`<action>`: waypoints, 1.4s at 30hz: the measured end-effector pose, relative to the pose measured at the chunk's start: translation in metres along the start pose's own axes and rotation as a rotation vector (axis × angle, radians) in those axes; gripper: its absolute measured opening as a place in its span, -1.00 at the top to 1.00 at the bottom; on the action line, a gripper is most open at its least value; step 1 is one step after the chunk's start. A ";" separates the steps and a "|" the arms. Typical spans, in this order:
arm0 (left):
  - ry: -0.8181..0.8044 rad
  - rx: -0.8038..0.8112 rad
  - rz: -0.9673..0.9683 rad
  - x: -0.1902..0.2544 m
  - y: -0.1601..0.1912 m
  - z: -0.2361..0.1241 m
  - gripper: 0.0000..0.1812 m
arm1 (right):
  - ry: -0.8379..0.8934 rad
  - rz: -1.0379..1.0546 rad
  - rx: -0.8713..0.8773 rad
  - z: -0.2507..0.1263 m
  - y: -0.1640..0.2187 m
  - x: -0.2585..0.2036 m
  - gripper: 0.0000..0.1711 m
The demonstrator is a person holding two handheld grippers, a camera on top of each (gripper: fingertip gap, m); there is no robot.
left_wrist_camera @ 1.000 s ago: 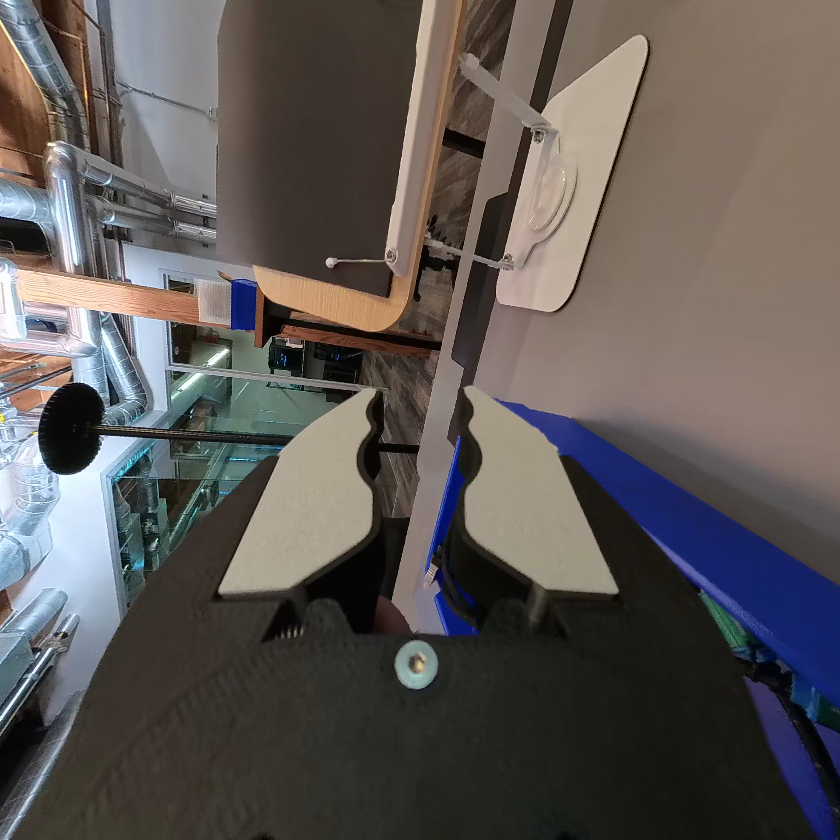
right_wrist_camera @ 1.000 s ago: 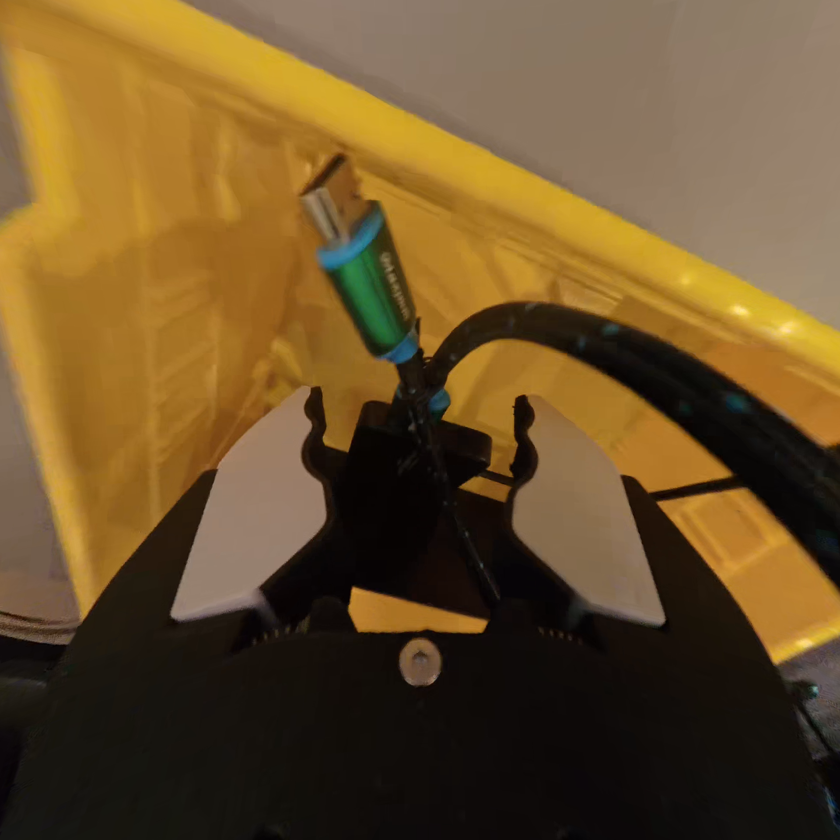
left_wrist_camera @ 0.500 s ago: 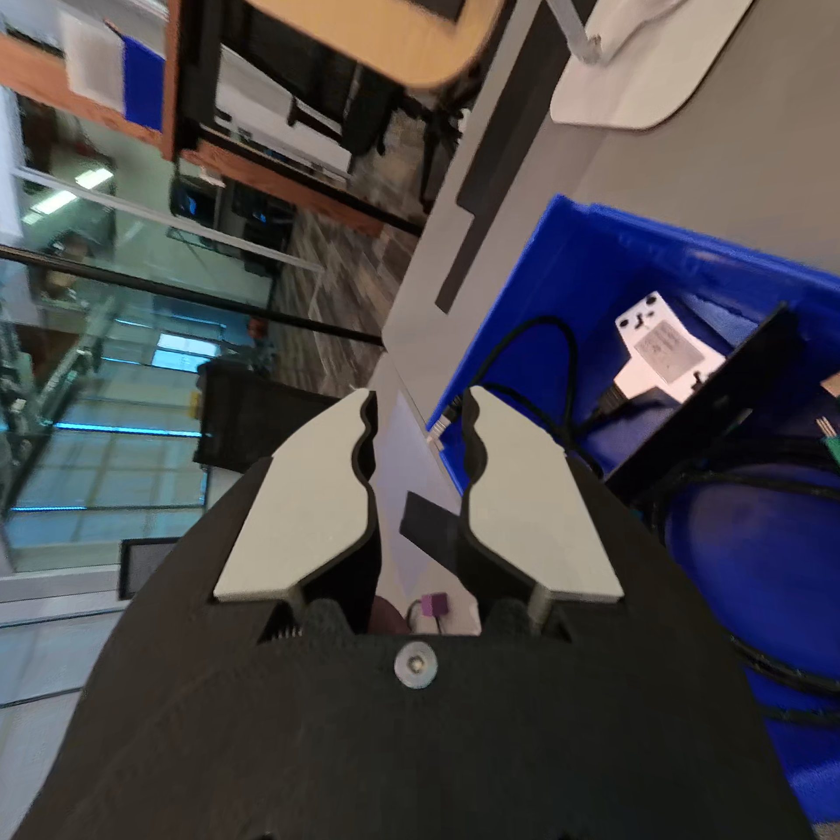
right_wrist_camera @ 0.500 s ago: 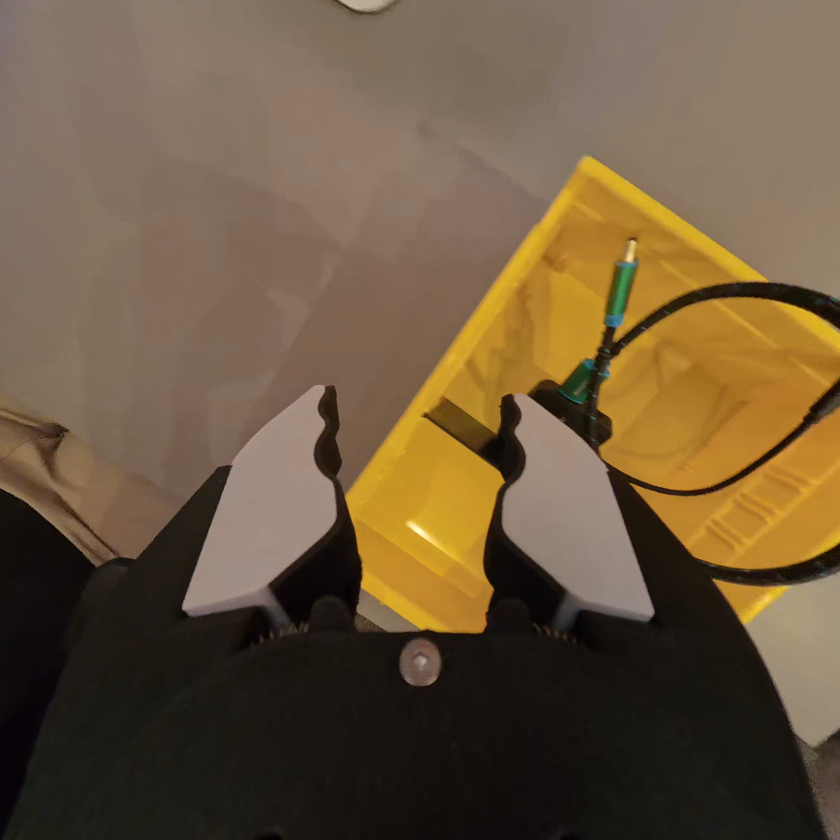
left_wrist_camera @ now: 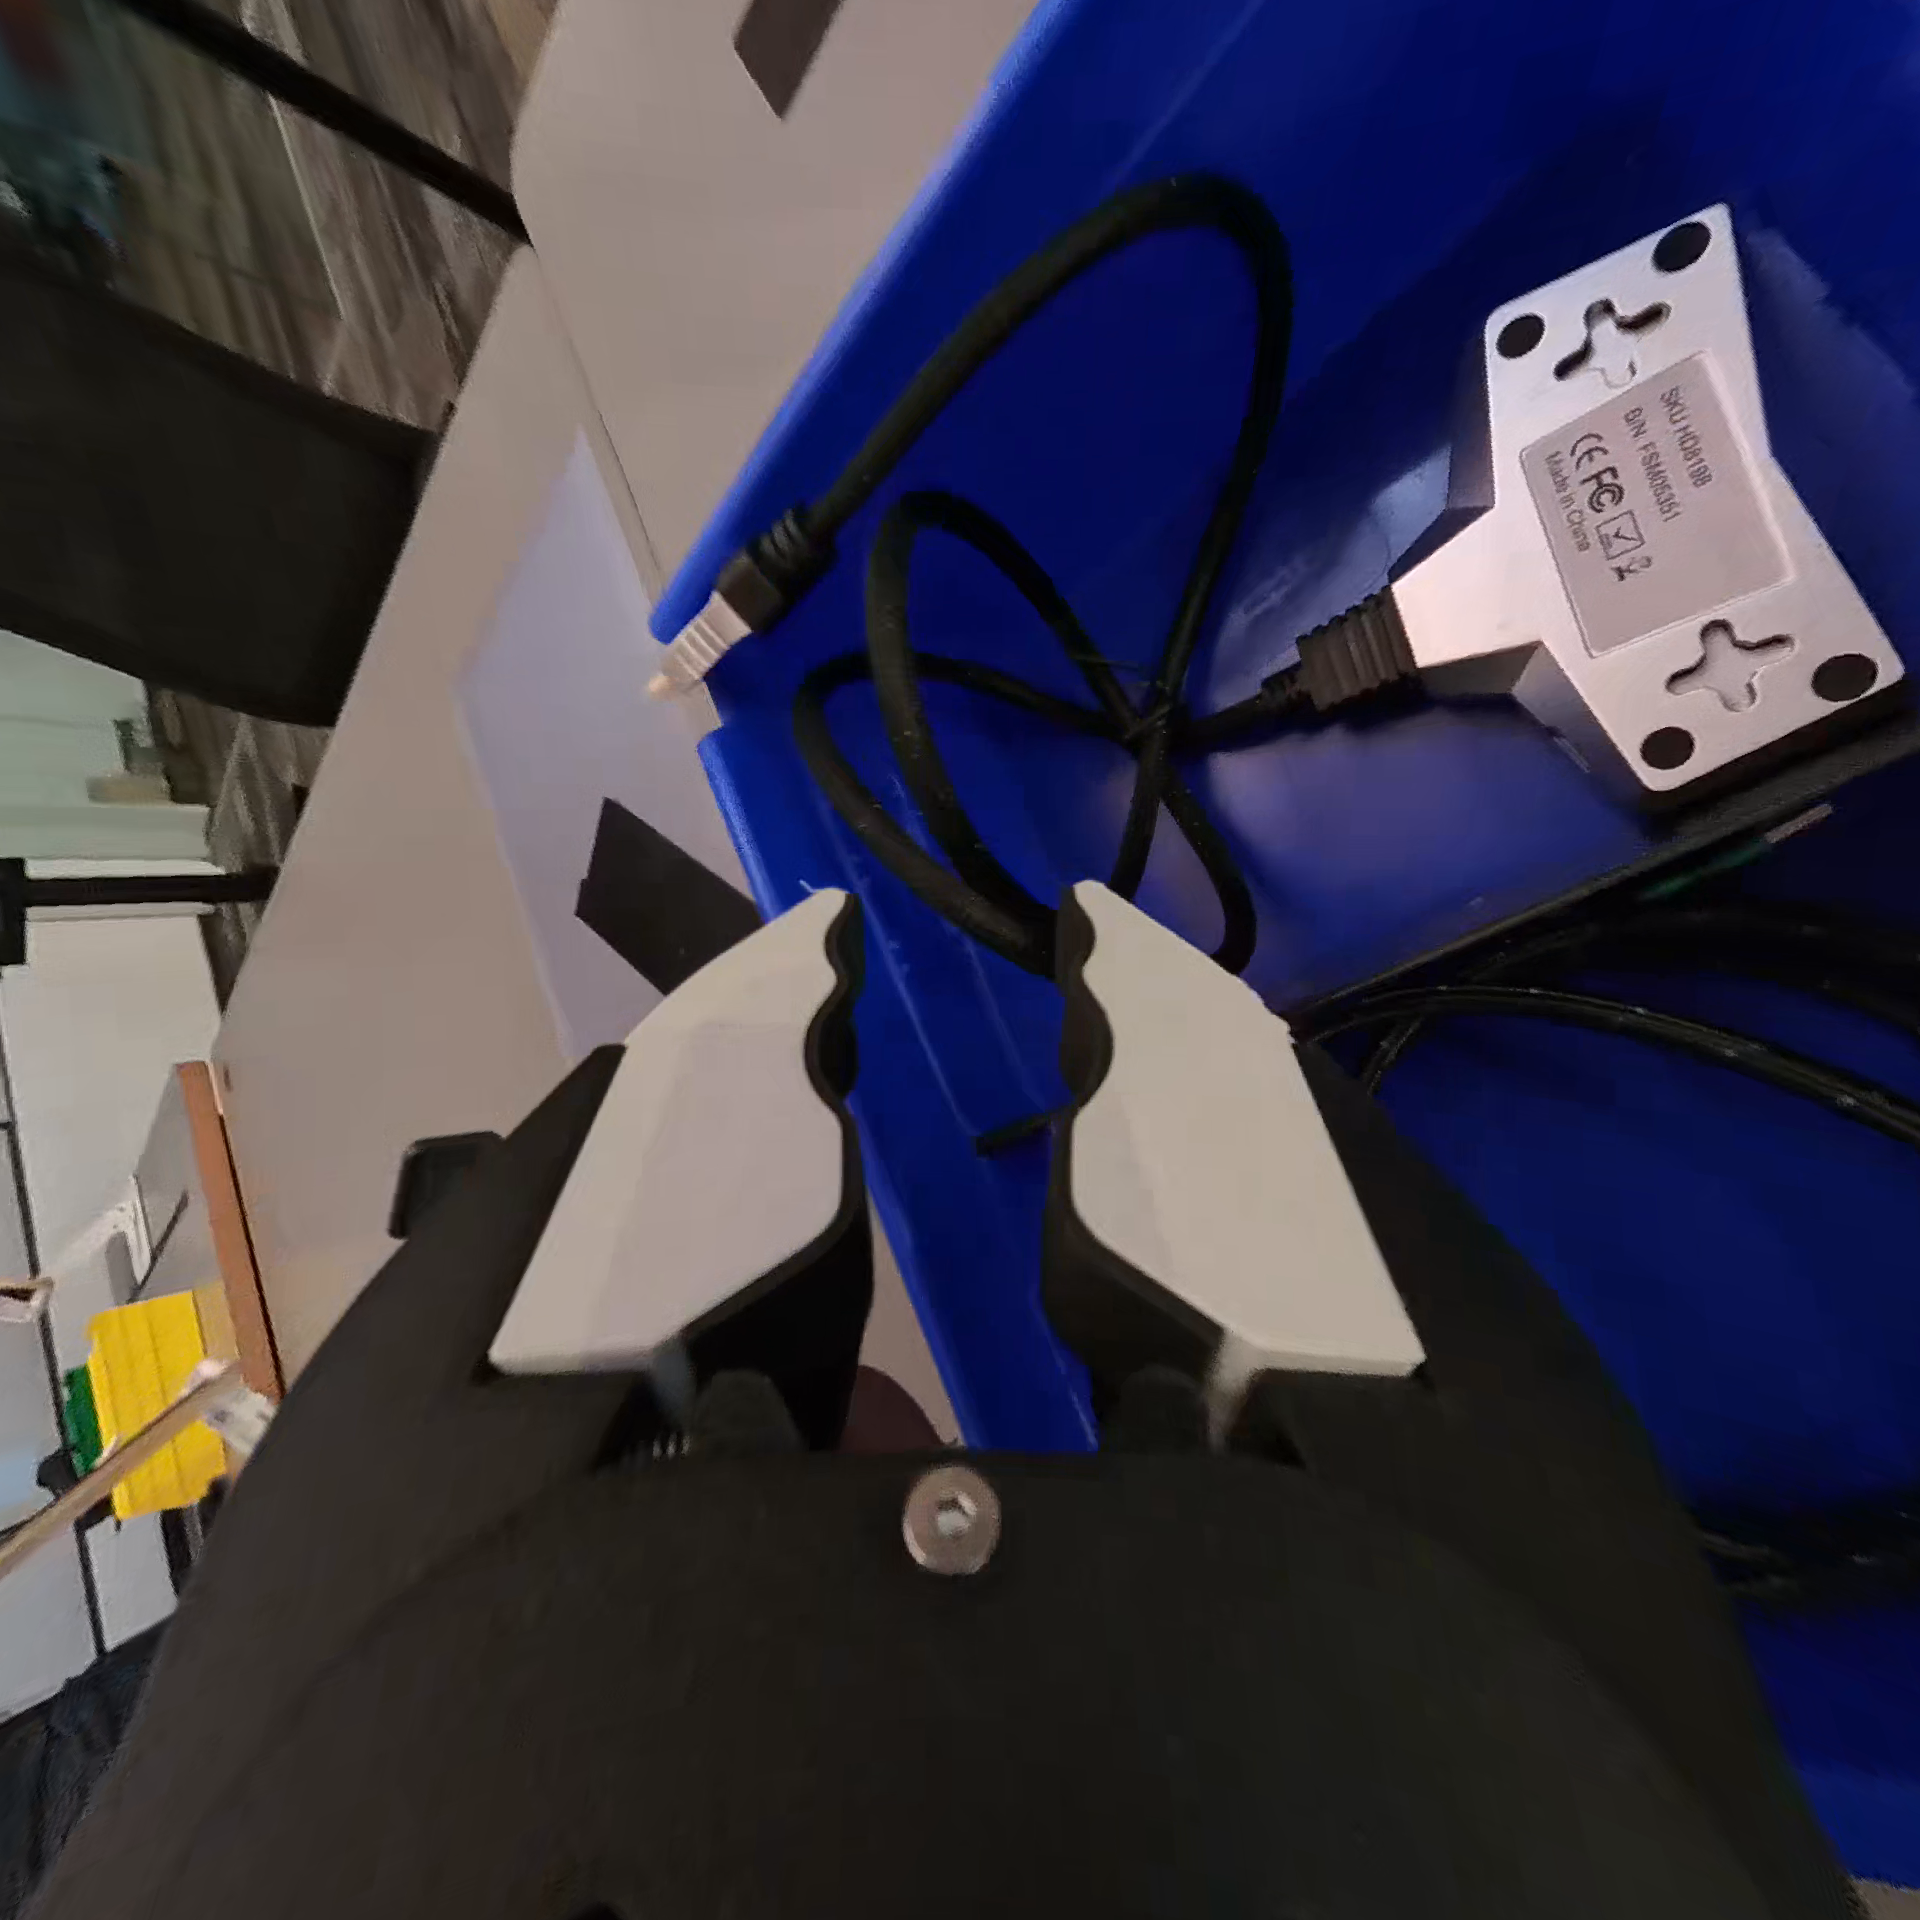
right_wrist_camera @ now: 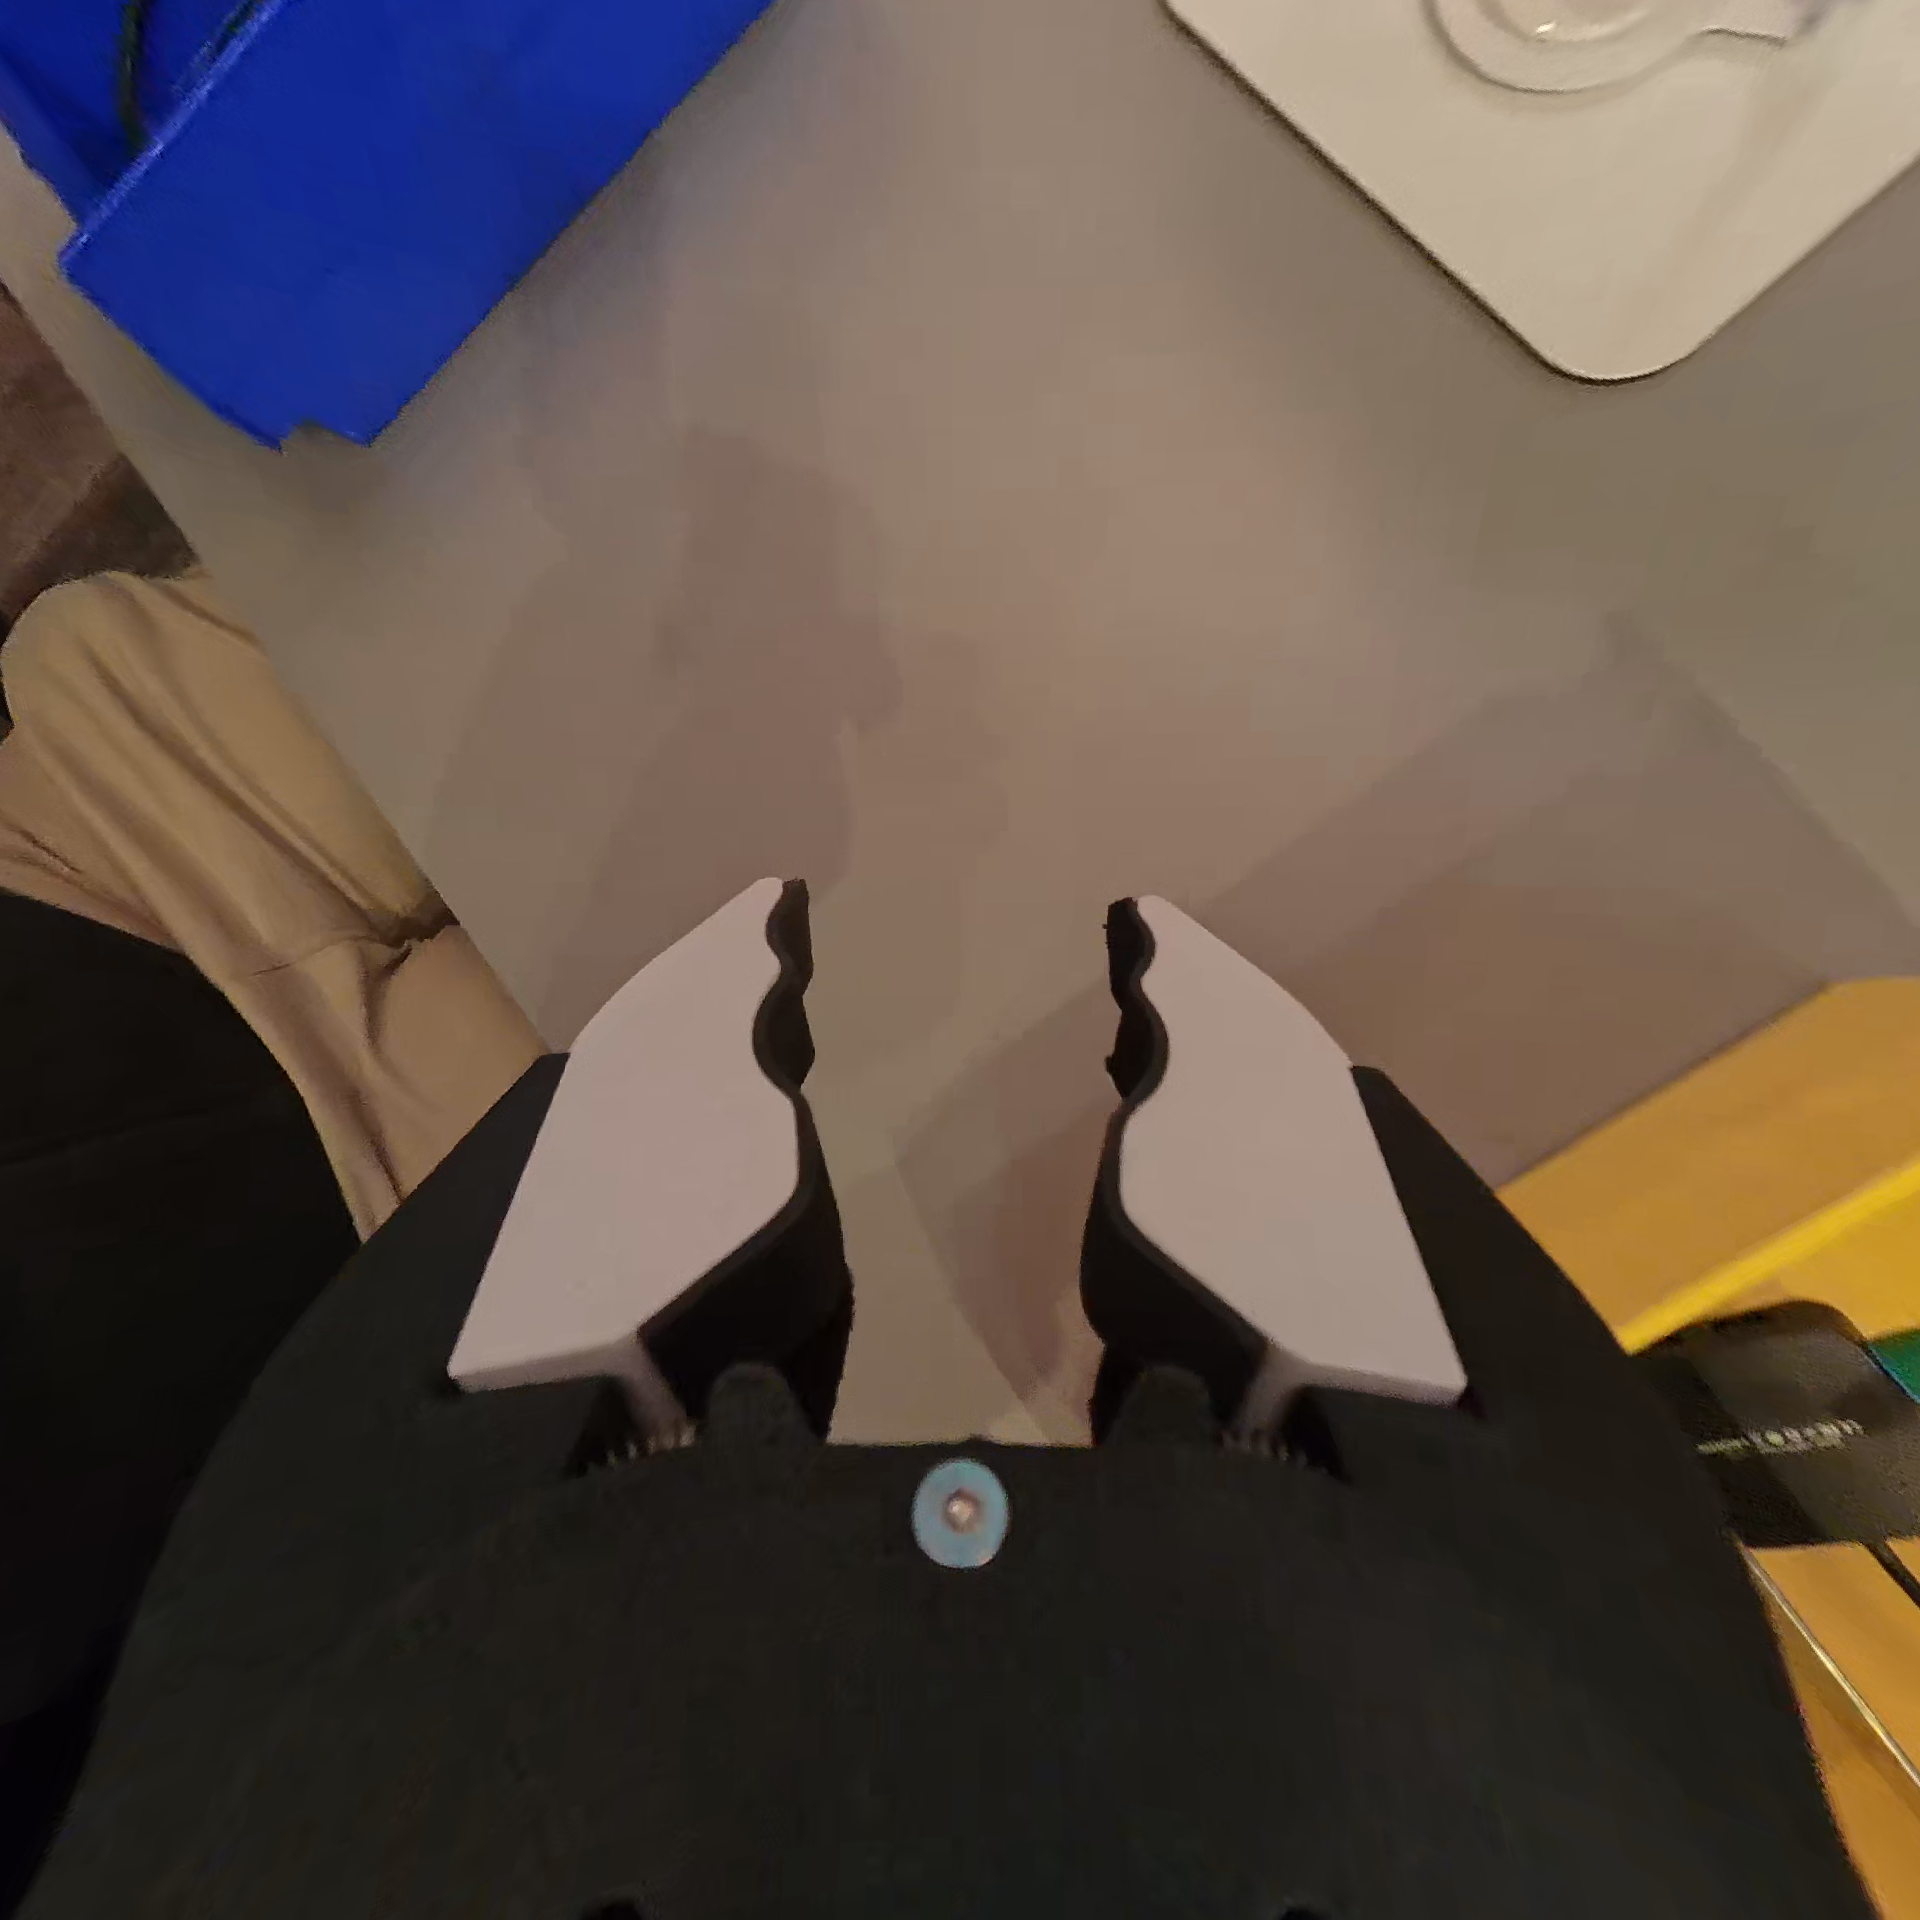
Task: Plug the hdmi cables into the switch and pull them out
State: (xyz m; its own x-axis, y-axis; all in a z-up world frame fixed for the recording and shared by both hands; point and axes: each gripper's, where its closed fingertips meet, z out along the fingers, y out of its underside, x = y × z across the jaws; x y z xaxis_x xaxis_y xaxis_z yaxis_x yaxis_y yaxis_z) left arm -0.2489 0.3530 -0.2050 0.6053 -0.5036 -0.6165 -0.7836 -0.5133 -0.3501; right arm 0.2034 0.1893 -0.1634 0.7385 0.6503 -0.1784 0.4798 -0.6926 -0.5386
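Observation:
A silver HDMI switch (left_wrist_camera: 1662, 499) lies label side up in a blue bin (left_wrist_camera: 1039, 260). Its black braided cable (left_wrist_camera: 1226, 343) loops in the bin, and the cable's plug (left_wrist_camera: 748, 592) hangs over the bin's rim. My left gripper (left_wrist_camera: 956, 914) is open and empty above the bin's near wall, its right fingertip beside the cable loop. My right gripper (right_wrist_camera: 956, 914) is open and empty over the bare grey table (right_wrist_camera: 1143, 571). A black box with a green plug (right_wrist_camera: 1787, 1403) lies in a yellow bin (right_wrist_camera: 1714, 1143) at the lower right.
The blue bin's corner (right_wrist_camera: 312, 208) shows at the upper left of the right wrist view. A white pad with a clear holder (right_wrist_camera: 1558, 156) is at the upper right. A person's beige clothing (right_wrist_camera: 156, 779) is at the left. More black cables (left_wrist_camera: 1610, 1008) lie in the blue bin. Left tips to right tips: about 50 centimeters. My right tips are about 40 centimeters from the silver HDMI switch (left_wrist_camera: 1662, 499), my left tips only 12 centimeters.
My left gripper has swung down from the room onto the blue bin, and the switch is closer. My right gripper has left the yellow bin and its green-plug cable and has opened wider.

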 end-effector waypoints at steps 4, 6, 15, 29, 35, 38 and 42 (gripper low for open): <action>0.054 -0.016 -0.052 0.013 -0.005 0.010 0.60 | -0.033 -0.024 -0.014 0.015 -0.002 -0.015 0.36; 0.028 -0.009 -0.064 0.008 -0.008 0.011 0.70 | -0.041 -0.037 -0.016 0.021 -0.003 -0.021 0.36; -0.043 0.188 -0.101 -0.004 -0.034 -0.003 0.87 | -0.069 -0.088 -0.012 0.038 -0.009 -0.043 0.37; -0.215 0.697 0.024 -0.036 -0.115 -0.160 0.91 | -0.123 -0.251 0.148 0.047 -0.050 -0.087 0.29; -0.120 0.901 0.025 -0.009 -0.143 -0.231 0.91 | -0.265 -0.277 0.302 0.053 -0.083 -0.126 0.16; -0.093 0.977 0.058 0.015 -0.156 -0.260 0.91 | -0.306 -0.256 0.342 0.063 -0.096 -0.138 0.08; -0.032 1.075 0.106 0.054 -0.171 -0.294 0.91 | -0.351 -0.223 0.396 0.076 -0.113 -0.148 0.06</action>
State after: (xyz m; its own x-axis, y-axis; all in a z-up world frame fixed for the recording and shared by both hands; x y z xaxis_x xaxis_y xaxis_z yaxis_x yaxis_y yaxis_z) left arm -0.0409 0.2088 0.0291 0.5356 -0.4835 -0.6924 -0.5536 0.4181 -0.7202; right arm 0.0036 0.1954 -0.1386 0.4055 0.8789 -0.2512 0.3418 -0.4006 -0.8501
